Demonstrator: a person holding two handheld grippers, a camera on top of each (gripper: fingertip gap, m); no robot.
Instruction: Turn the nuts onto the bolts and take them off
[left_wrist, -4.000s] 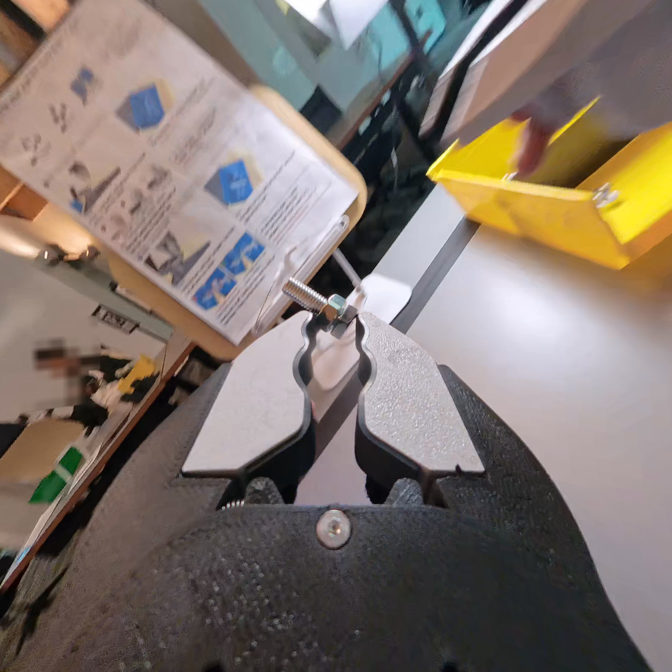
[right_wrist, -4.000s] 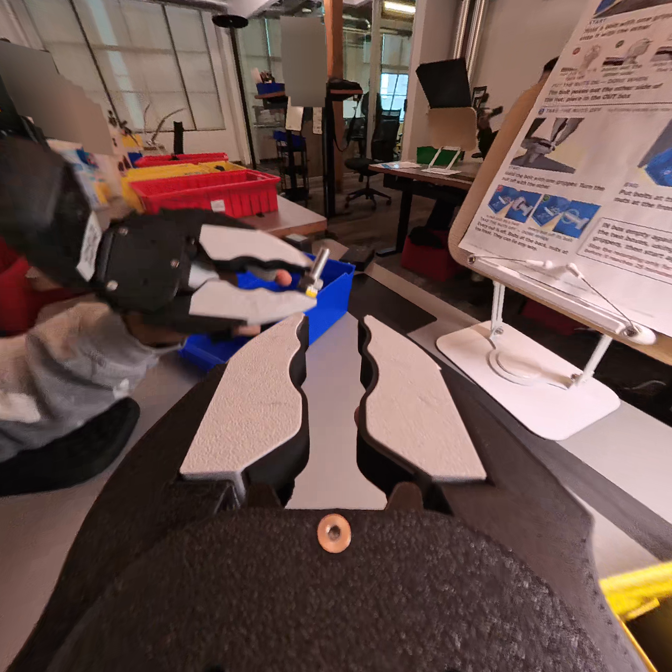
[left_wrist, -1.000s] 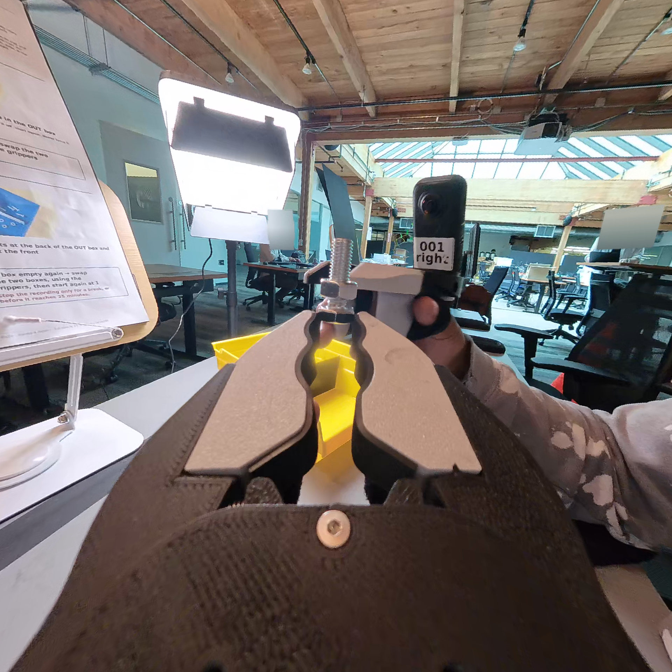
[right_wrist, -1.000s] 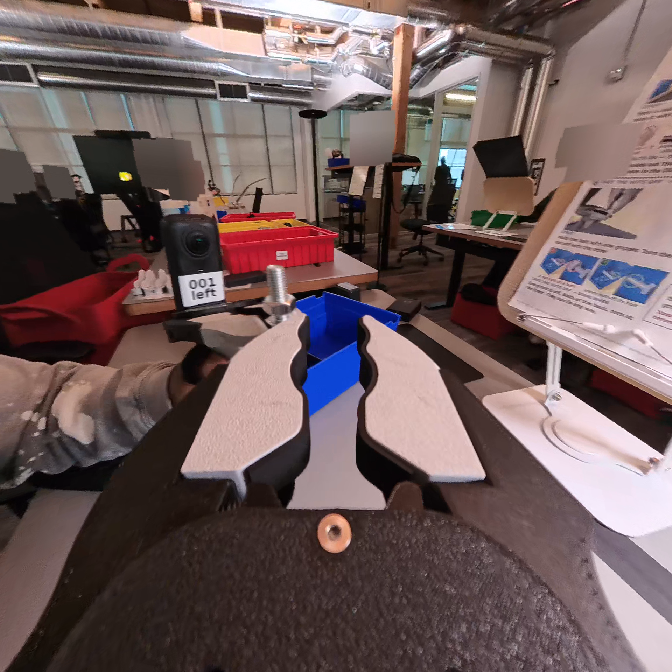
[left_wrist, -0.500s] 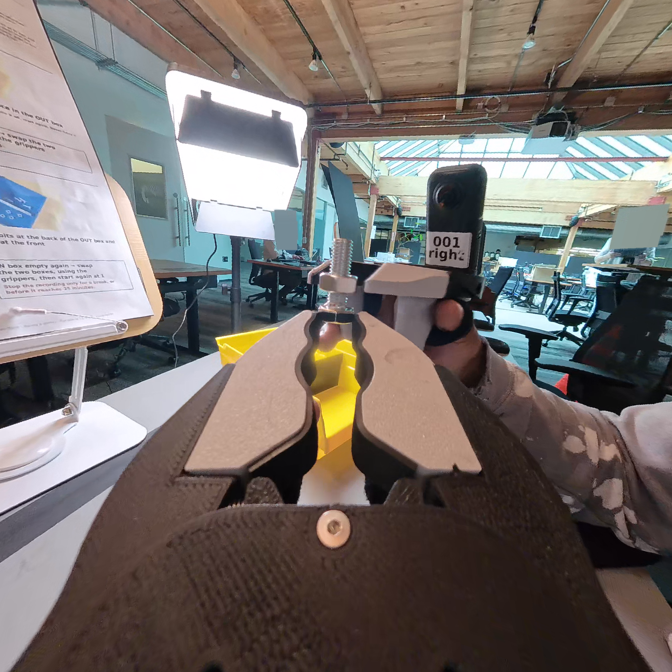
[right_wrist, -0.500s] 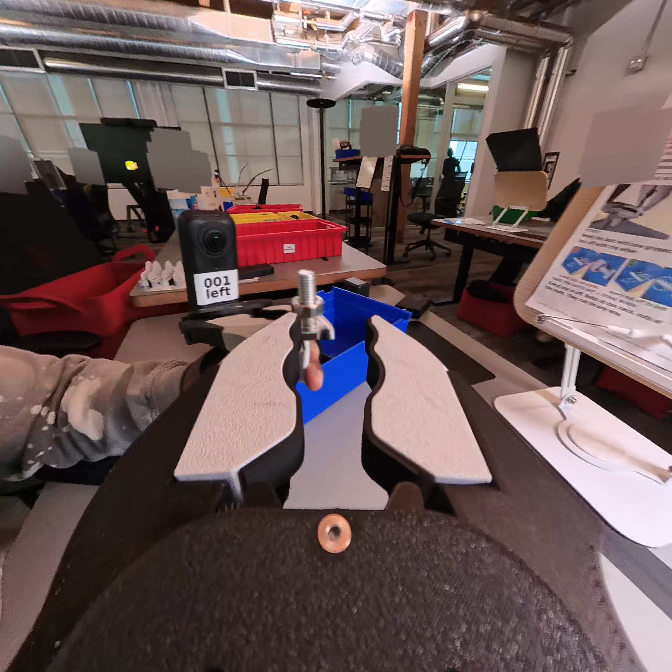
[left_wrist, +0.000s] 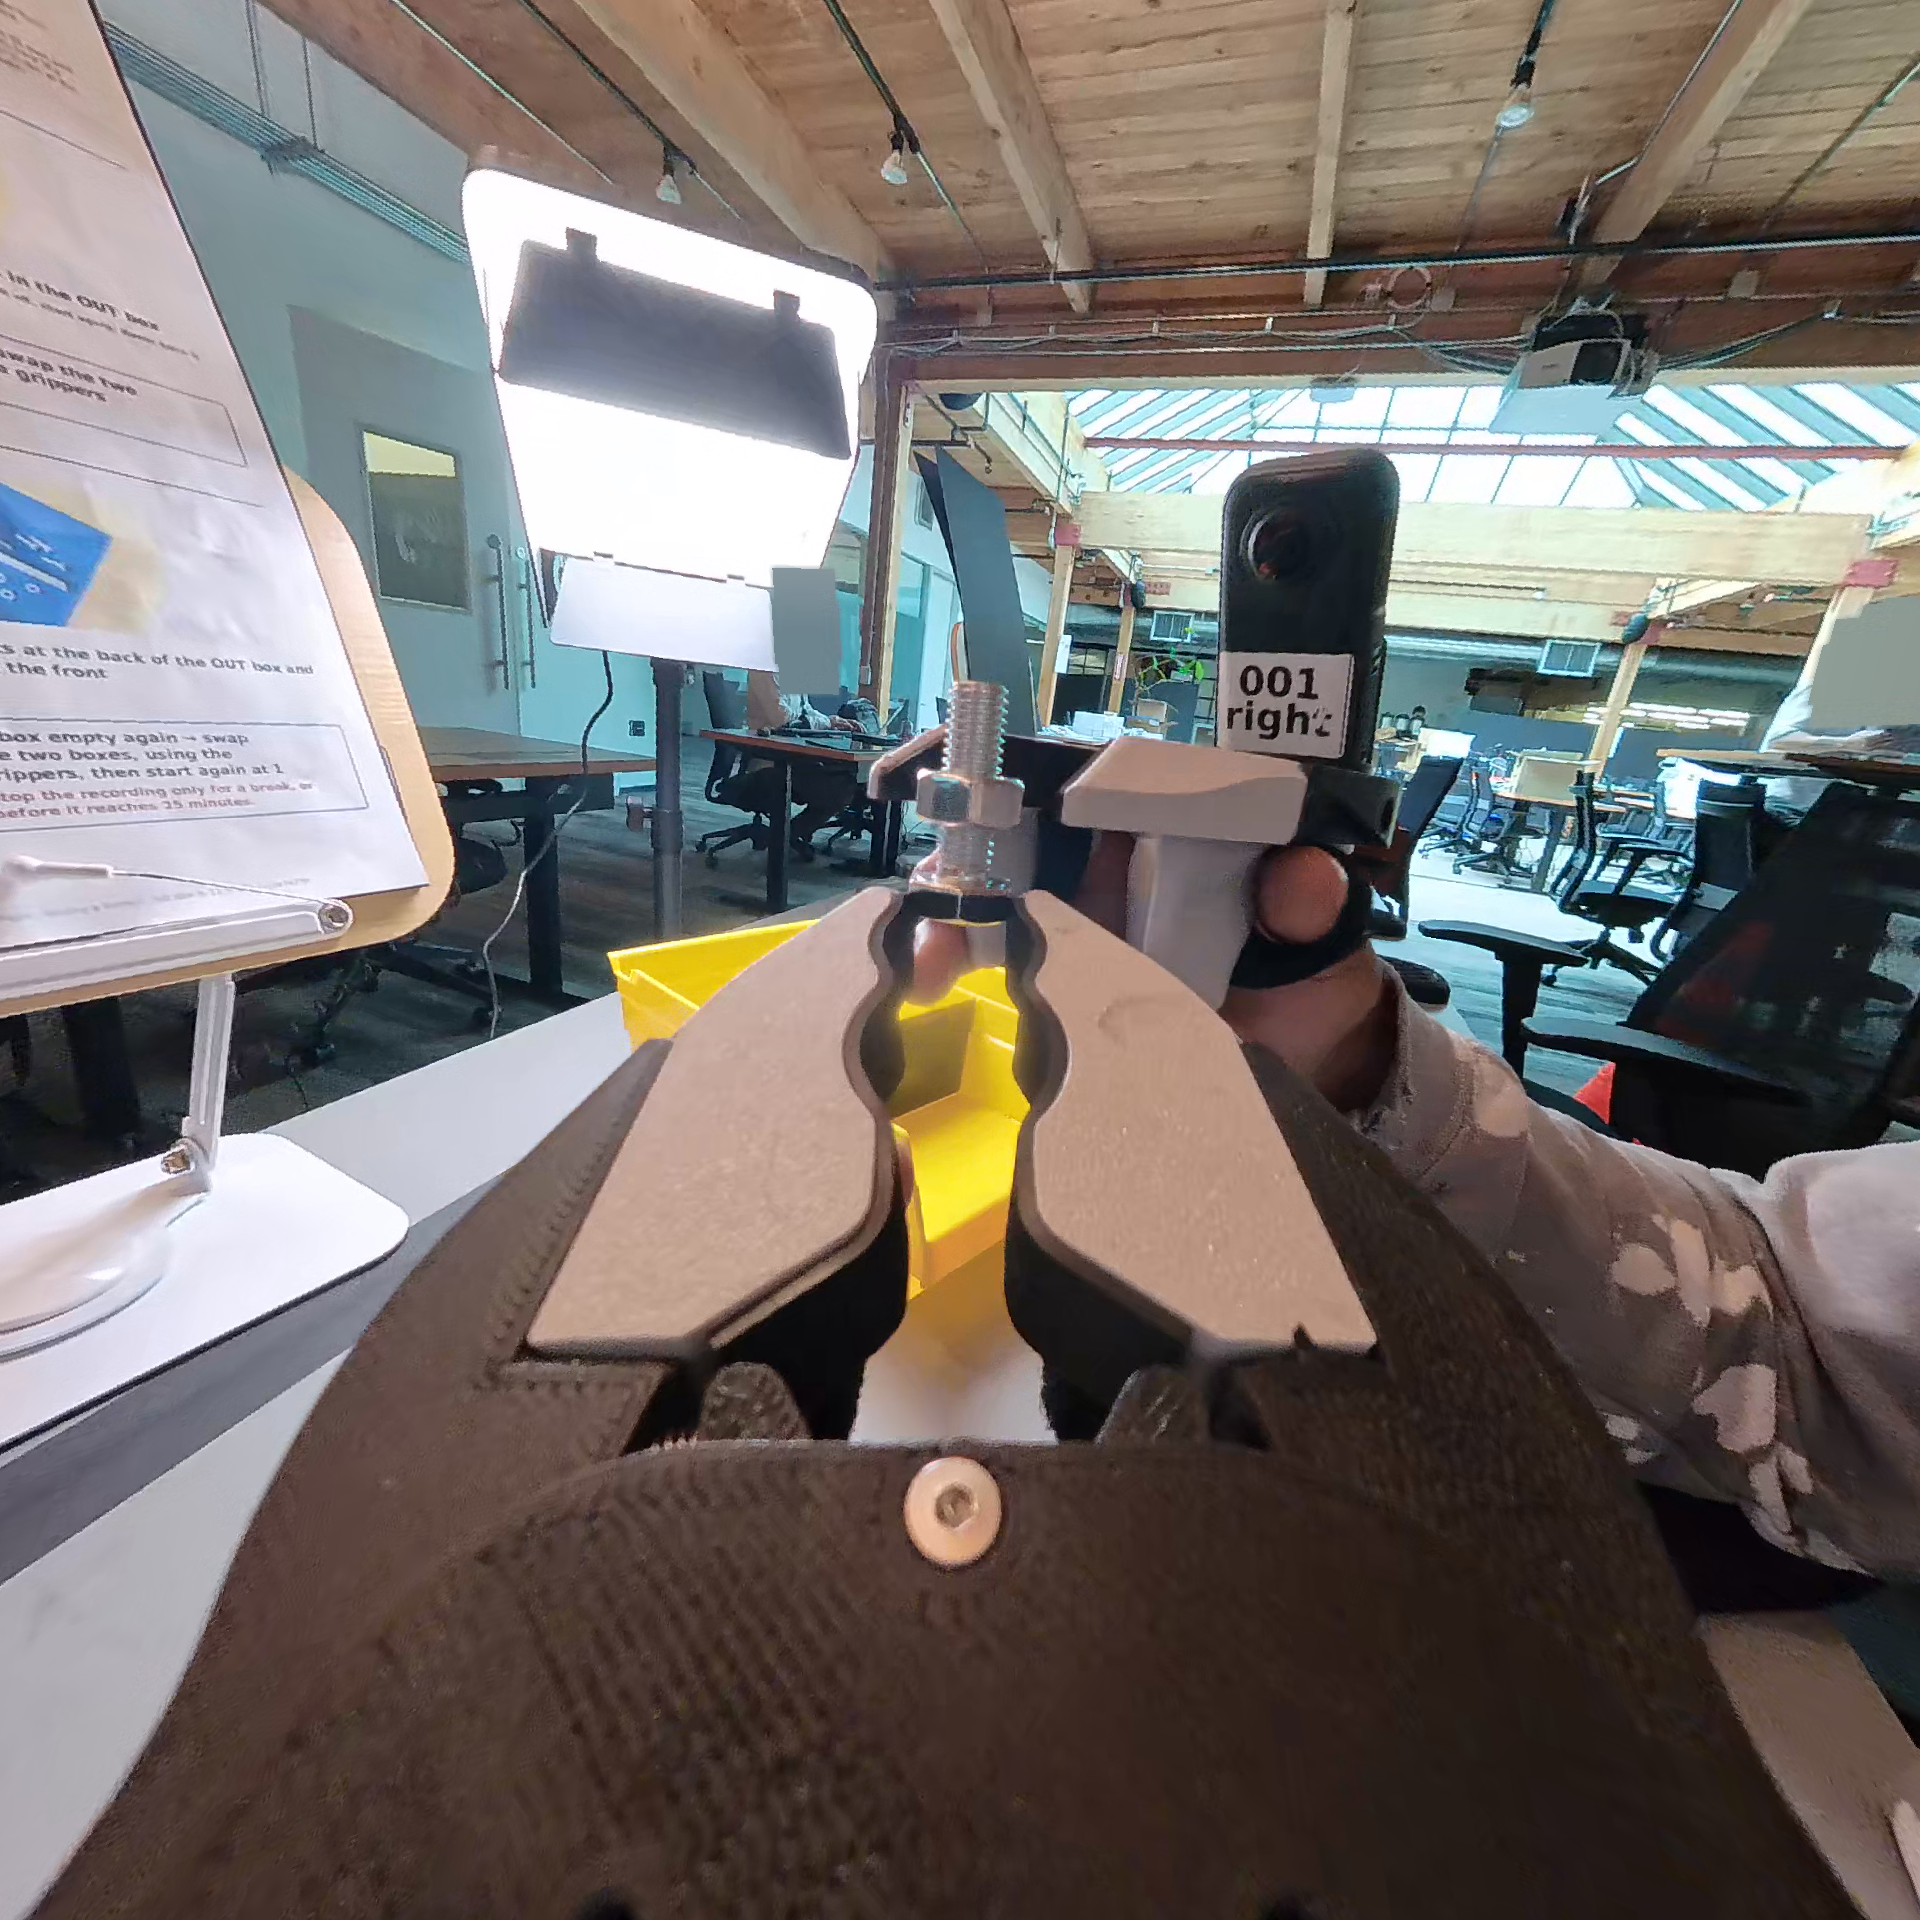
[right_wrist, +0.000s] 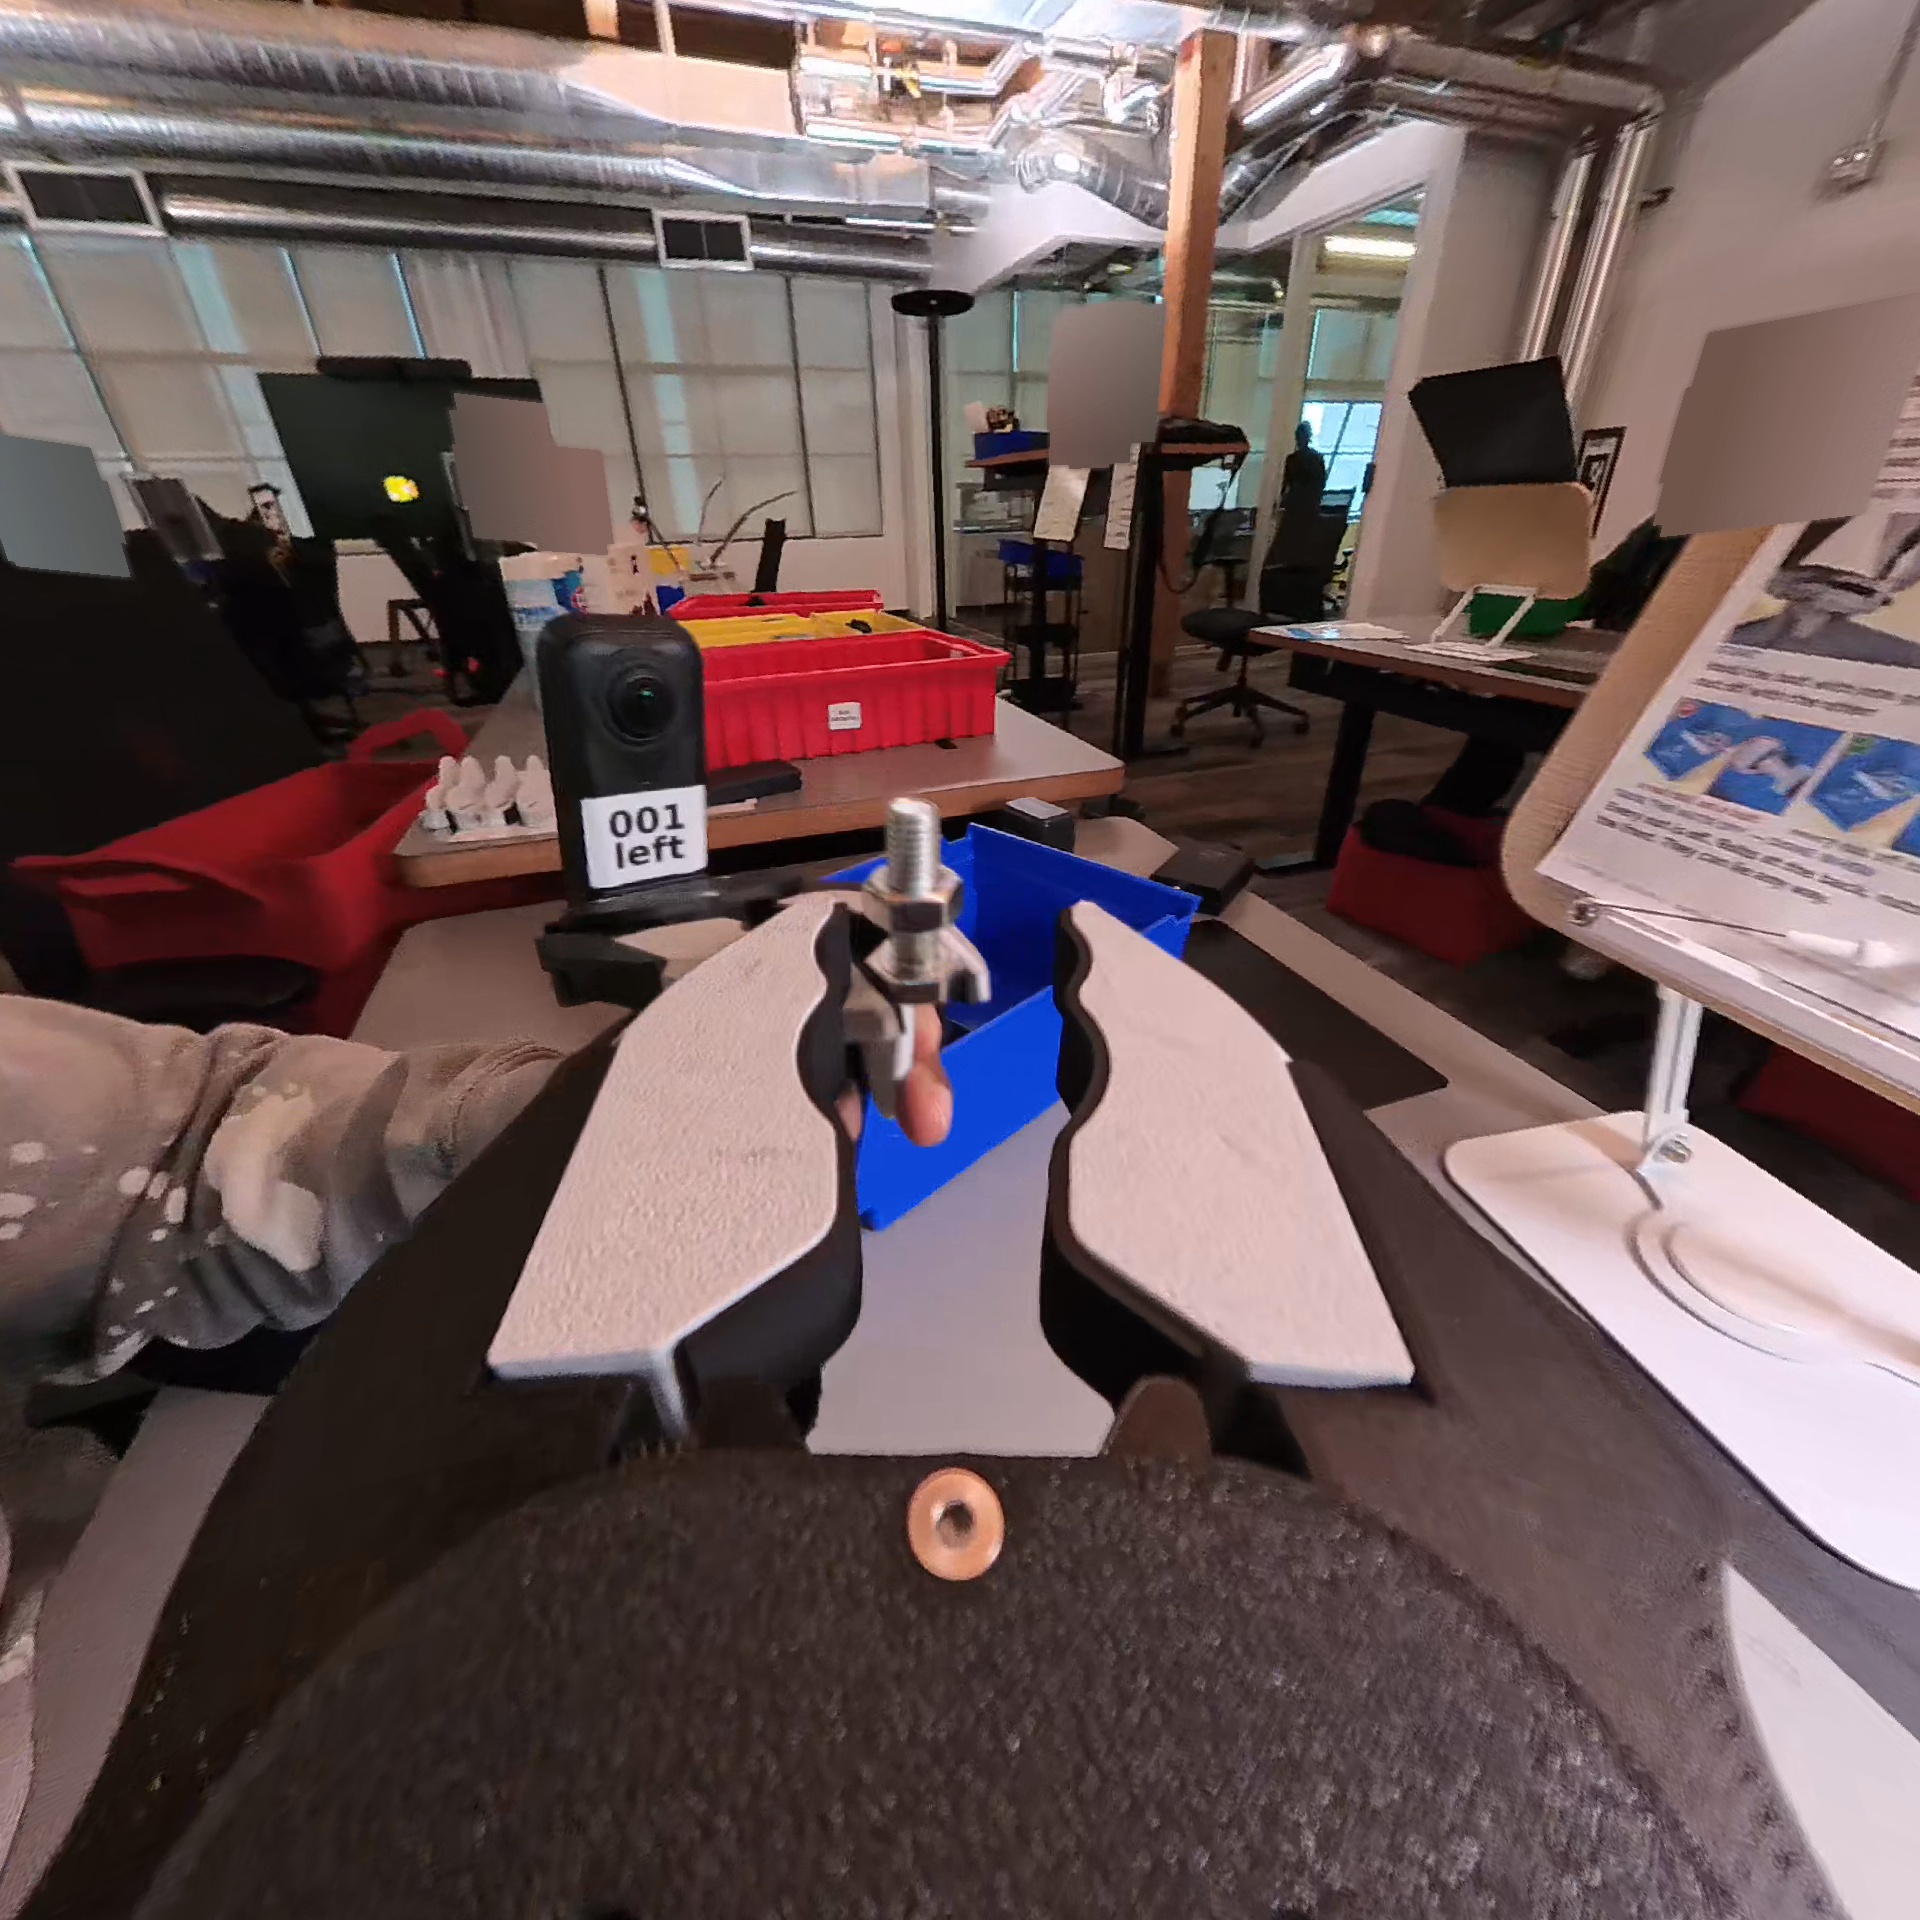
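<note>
Left gripper (left_wrist: 961, 914) fingers clamp the bolt (left_wrist: 971, 790) head, shaft upright, hex nut (left_wrist: 969, 800) partway down the thread. Right gripper (right_wrist: 945, 935) fingers spread apart either side of the nut, not touching. Yellow bin (left_wrist: 727, 966) and blue bin (right_wrist: 1081, 935) on the bench (right_wrist: 935, 1340).

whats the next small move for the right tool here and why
Probably ease the right tool forward and shut it on the nut. The left tool grips the bolt by its head, upright, with the nut partway up the thread. The right tool is open, the nut sitting between its tips but not clamped, so it must grip before turning.
</note>
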